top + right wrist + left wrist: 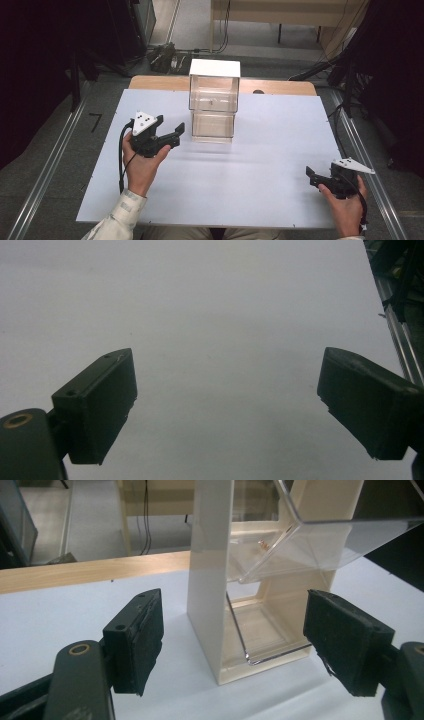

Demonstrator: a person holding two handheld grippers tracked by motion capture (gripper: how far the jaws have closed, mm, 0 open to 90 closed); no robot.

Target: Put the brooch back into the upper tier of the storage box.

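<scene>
- The left tongs (pixel 176 134) are hovering just beside the drawer cabinet (pixel 214 100), their jaws spread wide and grasping nothing.
- The drawer cabinet is standing upright at the far middle of the white bench (pixel 260 165), a small white frame with two clear drawers stacked one over the other.
- In the left gripper view the upper drawer (pixel 320 535) is sticking out of the frame toward the camera, with a small reddish item (pixel 263 543) lying inside it; what that item is cannot be told.
- The lower drawer (pixel 265 630) is sitting pushed in, its clear front roughly level with the frame.
- The left tongs are pointing at the cabinet's lower half, so the work seems to be at its approach stage: no drawer is being gripped yet.
- The right tongs (pixel 311 176) are resting well apart from the cabinet, near the right front edge of the bench, released and holding nothing, with bare bench surface ahead of them.
- Judging from this, closing on a drawer and moving it is all left to do.
</scene>
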